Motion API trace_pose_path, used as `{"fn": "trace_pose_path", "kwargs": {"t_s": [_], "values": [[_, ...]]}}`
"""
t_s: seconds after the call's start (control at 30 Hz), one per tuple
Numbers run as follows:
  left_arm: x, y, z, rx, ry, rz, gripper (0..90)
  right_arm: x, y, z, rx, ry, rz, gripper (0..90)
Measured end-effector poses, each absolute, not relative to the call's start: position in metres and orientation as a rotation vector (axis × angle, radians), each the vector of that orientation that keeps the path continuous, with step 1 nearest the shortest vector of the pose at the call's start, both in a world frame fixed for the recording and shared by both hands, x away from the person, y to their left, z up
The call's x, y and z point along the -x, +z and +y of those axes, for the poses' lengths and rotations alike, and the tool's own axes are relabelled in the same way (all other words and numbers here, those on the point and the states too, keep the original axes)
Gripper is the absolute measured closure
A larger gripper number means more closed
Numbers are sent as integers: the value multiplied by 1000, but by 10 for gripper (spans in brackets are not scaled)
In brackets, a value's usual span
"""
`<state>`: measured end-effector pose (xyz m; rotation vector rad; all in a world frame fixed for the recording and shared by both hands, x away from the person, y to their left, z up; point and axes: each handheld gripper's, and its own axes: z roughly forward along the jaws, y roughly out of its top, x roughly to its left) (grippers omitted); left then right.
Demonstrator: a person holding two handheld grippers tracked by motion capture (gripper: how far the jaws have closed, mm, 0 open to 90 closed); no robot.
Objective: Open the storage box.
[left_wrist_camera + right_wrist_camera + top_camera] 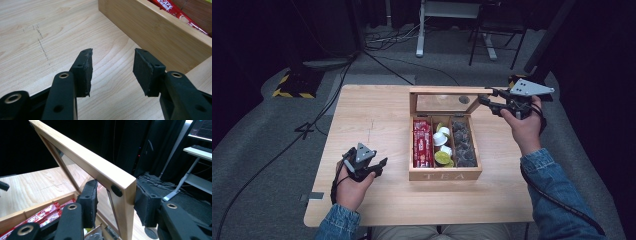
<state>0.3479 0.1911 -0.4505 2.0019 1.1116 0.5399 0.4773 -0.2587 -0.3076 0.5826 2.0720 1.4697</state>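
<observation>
A wooden tea box marked TEA stands on the table, right of centre, with its glass-paned lid raised upright at the back. Inside lie red sachets, white and green capsules and dark pods. My right gripper straddles the lid's top right corner. One pad sits against the lid's back and the other stands a little off its front face, so the jaws are open around it. My left gripper rests low over the table left of the box, open with nothing between its pads.
The box's left wall is close ahead of the left gripper. Bare tabletop stretches left of the box. Beyond the table's far edge are floor cables, a white desk leg and a chair base.
</observation>
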Motion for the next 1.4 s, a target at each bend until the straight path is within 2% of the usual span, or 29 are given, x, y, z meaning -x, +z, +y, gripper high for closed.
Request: {"fn": "trace_pose_path", "kwargs": {"t_s": [0.97, 1.2, 1.27, 1.4], "values": [[-355, -463, 196, -2056, 504, 1101, 446, -541, -301, -244, -751, 1476, 2022, 571], [-352, -464, 199, -2048, 503, 1113, 441, -558, -304, -243, -803, 1483, 2016, 568], [-351, -465, 200, -2044, 507, 1117, 441, -567, -309, -242, -833, 1473, 2039, 535], [-349, -465, 201, -2041, 506, 1120, 444, -577, -319, -244, -872, 1487, 2037, 532]]}}
